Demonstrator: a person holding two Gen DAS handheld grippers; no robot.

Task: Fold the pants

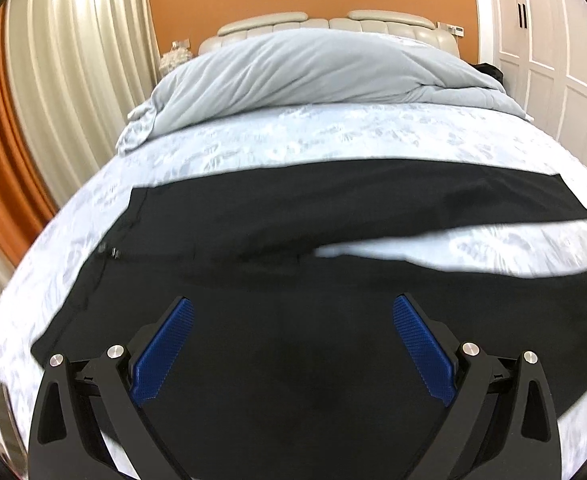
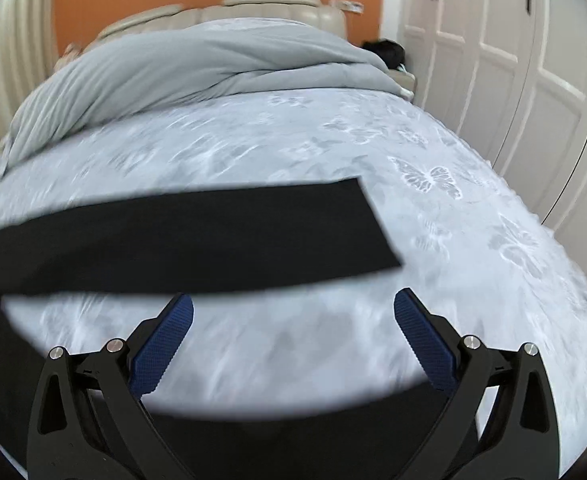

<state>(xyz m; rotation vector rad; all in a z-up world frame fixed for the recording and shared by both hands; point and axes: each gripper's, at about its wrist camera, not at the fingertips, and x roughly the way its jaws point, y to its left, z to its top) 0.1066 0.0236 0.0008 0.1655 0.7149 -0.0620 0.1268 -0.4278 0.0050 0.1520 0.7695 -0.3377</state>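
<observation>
Butterfly-print bedsheet (image 2: 433,208) carries black pants (image 1: 293,220) across mid-frame, their 2 legs parted; left gripper (image 1: 292,312) and right gripper (image 2: 293,308) both hover spread wide, empty.

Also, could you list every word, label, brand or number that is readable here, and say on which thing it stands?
None can be read.
Black pants: no label or brand shows.
Bedsheet: a butterfly pattern only, no words.
Small white item behind the headboard: too small and blurred to tell if it carries text.
</observation>
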